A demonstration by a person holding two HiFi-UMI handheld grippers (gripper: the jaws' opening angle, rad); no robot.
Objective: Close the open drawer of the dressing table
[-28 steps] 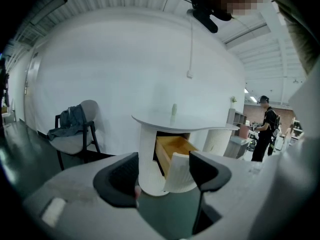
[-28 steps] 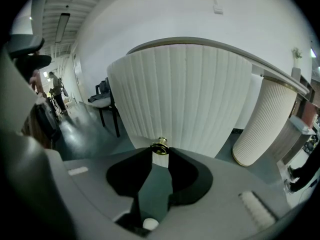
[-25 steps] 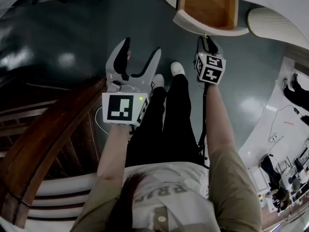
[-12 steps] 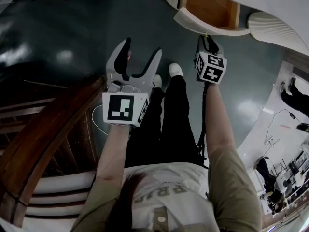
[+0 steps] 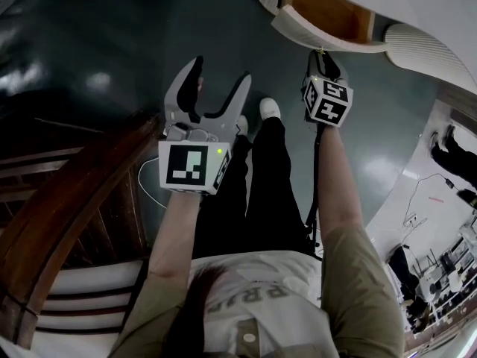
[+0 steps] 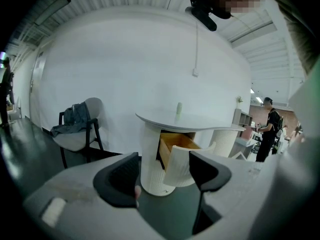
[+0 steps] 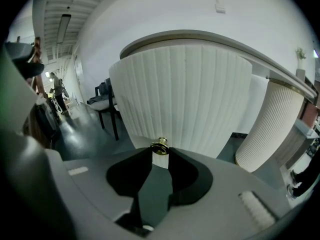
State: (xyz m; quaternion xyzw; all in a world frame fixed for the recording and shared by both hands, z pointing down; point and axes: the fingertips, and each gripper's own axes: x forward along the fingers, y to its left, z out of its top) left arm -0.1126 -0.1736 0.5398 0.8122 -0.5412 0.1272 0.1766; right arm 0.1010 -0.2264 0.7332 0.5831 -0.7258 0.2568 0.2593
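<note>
Dark, glossy floor (image 5: 112, 36) spreads under me, and the white dressing table (image 6: 192, 120) stands ahead against a pale wall. Its drawer (image 5: 328, 13) is pulled out of the ribbed round pedestal under the top, with the wooden inside showing. The drawer's curved front (image 7: 185, 99) fills the right gripper view. My right gripper (image 7: 160, 154) has its jaws drawn narrow on the small brass knob (image 7: 160, 145), which sits right at the tips. My left gripper (image 6: 164, 168) hangs wide and empty, well apart from the table. To close it well, I judge I should push straight along the drawer's run. I should keep the wrist from rolling so the tips don't slip off the knob, and ease in until the front sits flush with the ribbing.
</note>
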